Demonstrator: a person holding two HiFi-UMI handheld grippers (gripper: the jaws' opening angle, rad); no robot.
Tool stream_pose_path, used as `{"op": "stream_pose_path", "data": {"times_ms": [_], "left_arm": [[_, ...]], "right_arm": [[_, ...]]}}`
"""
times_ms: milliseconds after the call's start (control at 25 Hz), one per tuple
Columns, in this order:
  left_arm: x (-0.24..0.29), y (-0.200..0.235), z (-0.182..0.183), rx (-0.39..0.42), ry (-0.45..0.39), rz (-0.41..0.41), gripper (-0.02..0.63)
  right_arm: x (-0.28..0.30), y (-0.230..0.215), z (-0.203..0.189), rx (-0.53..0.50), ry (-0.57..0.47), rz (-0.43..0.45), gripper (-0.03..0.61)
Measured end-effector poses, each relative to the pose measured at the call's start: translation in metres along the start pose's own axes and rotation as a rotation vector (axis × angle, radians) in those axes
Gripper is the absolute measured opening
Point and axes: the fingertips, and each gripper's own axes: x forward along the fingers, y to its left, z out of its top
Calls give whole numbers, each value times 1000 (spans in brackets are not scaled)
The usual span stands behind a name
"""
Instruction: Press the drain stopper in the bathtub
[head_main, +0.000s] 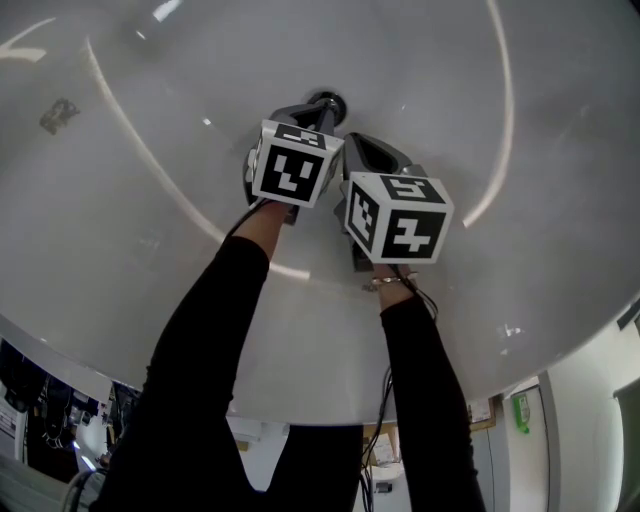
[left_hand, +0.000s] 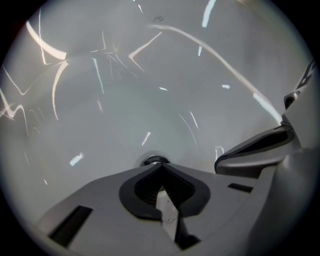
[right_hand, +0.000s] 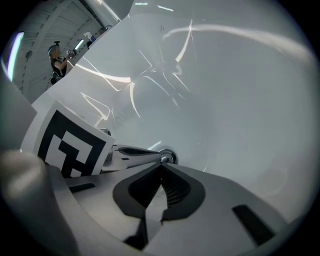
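A round chrome drain stopper sits in the floor of the white bathtub. My left gripper is shut with nothing in it, and its tip rests at the stopper. Beside it, to the right, my right gripper is also shut and holds nothing; its tip lies just short of the stopper. In the right gripper view the left gripper reaches the stopper from the left. The right gripper's body shows at the right of the left gripper view.
Glossy white tub walls curve up all around. The tub rim runs along the near side, with room clutter beyond it. A person stands far off in the upper left of the right gripper view.
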Motion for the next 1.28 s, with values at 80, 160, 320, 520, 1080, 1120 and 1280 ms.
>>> {"op": "stream_pose_path", "data": {"times_ms": [80, 160, 320, 520, 1080, 1120, 1280], "left_arm": [[5, 0, -1, -6, 2, -1, 8], [9, 1, -3, -8, 8, -1, 8], [15, 4, -9, -18, 21, 0, 8], [20, 7, -12, -29, 16, 3, 8], [28, 10, -16, -40, 54, 41, 8], [28, 10, -16, -35, 59, 46, 8], [28, 10, -16, -46, 64, 62, 8]], "right_arm": [[3, -2, -1, -9, 8, -4, 2], [6, -4, -4, -14, 16, -7, 2], [10, -8, -10, -14, 30, -10, 2], [15, -8, -12, -13, 36, -10, 2], [15, -6, -13, -23, 36, -16, 2], [15, -7, -13, -18, 33, -21, 2], [13, -10, -11, 4, 23, -33, 2]]}}
